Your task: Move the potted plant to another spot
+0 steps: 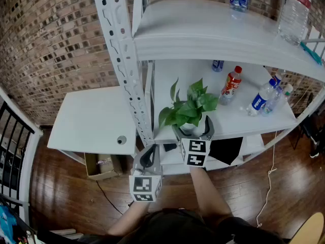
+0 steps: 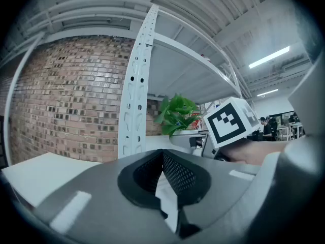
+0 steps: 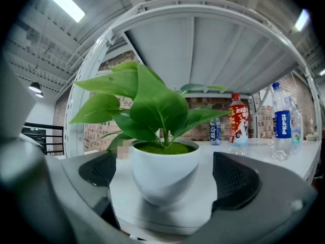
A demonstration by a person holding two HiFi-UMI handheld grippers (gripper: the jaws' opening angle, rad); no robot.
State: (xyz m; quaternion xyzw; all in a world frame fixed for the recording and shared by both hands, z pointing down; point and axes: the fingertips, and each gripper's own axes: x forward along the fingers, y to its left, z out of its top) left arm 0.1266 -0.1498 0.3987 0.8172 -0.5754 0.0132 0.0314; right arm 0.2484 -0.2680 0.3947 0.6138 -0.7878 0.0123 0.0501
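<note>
We hold the right gripper (image 1: 193, 130) level at the front edge of the middle shelf (image 1: 238, 125), jaws spread as wide as they go on either side of the potted plant (image 1: 189, 108), pads clear of its white pot (image 3: 165, 174). We judge this sets up a grip low on the pot, beneath the leaves. The left gripper (image 2: 165, 179) hangs beside the rack's upright (image 1: 127, 70), jaws closed together on nothing, likely kept out of the way. We count one plant, two grippers, four bottles (image 1: 231, 84) that we can make out on the plant's shelf, and two more on the top shelf (image 1: 203, 29)
</note>
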